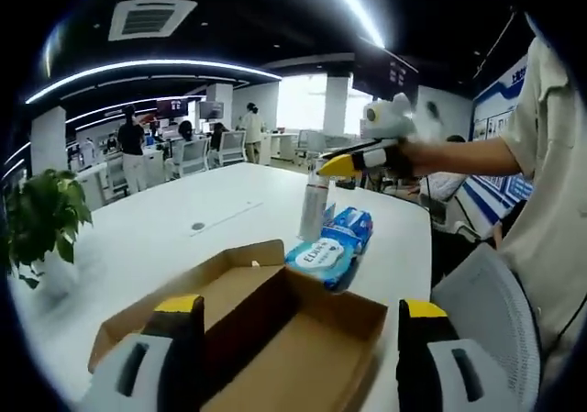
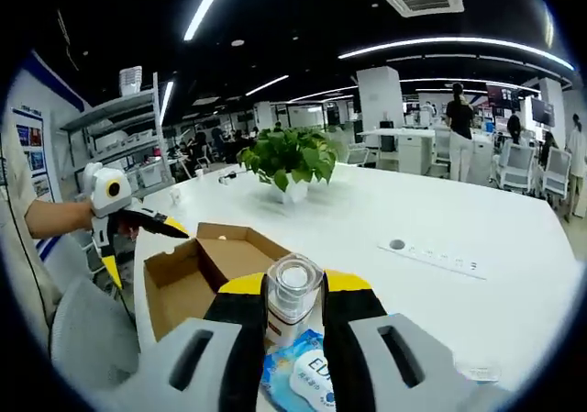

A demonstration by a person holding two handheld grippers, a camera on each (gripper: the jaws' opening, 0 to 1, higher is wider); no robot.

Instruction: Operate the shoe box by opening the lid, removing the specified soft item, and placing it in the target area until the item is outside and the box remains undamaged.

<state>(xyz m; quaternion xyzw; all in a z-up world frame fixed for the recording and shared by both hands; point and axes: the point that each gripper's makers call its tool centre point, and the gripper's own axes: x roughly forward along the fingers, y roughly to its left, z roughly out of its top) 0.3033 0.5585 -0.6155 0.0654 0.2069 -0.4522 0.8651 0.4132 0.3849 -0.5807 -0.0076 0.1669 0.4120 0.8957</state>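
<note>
left gripper view: sits low over the near edge of the counter, close above the open box, looking across it past the wipes and bottle toward the far office. right tool enters from the right, above the bottle.

right gripper view: looks from the opposite side, nearly straight down the bottle between its own jaws, very close, wipes below. the box lies just beyond, left tool at the left, plant farther back.

shared: box, bottle, wipes, white counter; the plant too, at the left edge in the left gripper view.
</note>
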